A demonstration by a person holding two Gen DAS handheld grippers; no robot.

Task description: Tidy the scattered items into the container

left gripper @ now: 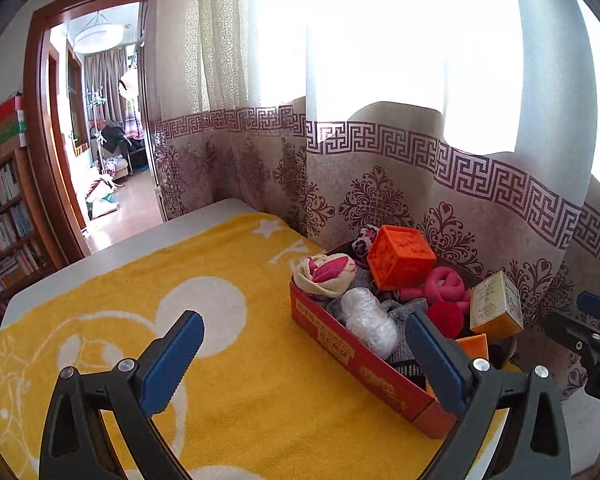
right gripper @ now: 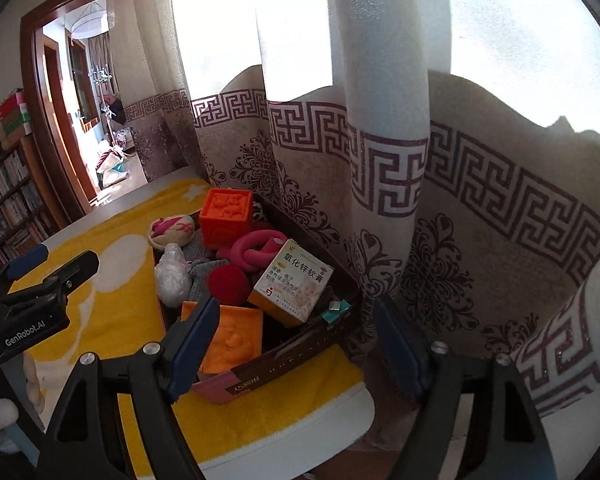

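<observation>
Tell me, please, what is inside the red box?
The red box holds an orange cube, rolled sock, pink ring toy, red ball and medicine carton. Lower contents are covered.

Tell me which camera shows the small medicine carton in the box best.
The right wrist view: the medicine carton sits close, tilted, its printed top facing the lens and readable. In the left wrist view the carton is far off at the box's end, its print too small to read.

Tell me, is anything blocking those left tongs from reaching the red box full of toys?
Nothing visible does. The left tongs hang open and empty above the yellow towel, and the red box sits just ahead to their right, its top open with only bare towel between.
</observation>
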